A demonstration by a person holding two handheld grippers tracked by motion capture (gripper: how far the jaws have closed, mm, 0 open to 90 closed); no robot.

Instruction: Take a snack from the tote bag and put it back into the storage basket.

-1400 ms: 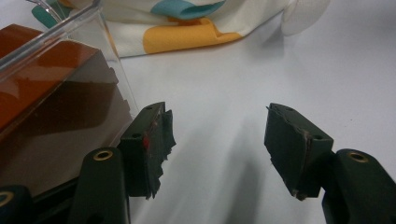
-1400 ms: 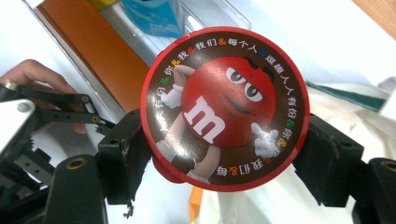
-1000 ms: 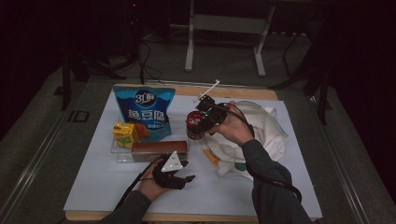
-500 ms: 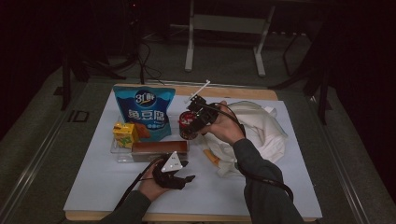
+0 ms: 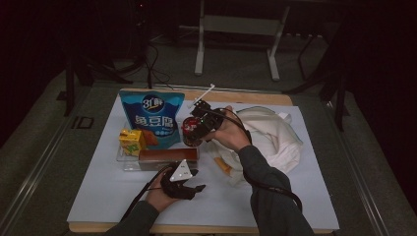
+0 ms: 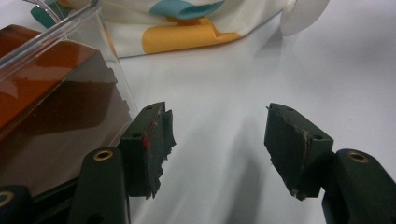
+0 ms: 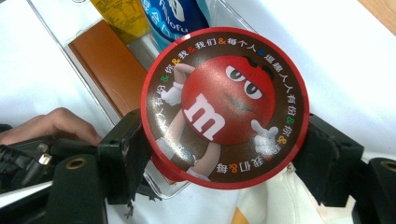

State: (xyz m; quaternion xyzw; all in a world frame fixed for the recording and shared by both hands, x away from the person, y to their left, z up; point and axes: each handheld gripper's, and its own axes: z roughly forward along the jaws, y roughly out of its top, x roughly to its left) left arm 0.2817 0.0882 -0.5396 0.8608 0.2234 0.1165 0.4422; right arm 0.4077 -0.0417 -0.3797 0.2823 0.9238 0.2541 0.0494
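The right hand-held gripper [image 7: 224, 154] holds a round red candy tub [image 7: 224, 107] by its sides, lid facing its camera, lifted above the desk [image 5: 98, 196]. In the high view the tub [image 5: 191, 132] hangs just above the right end of the clear tray [image 5: 129, 164], which holds a brown box [image 5: 167, 156] and a yellow carton [image 5: 131, 141]. The tray's long axis runs left to right, so any set-down lies down and leftward. The left hand-held gripper [image 6: 215, 144] rests wide and empty beside the tray.
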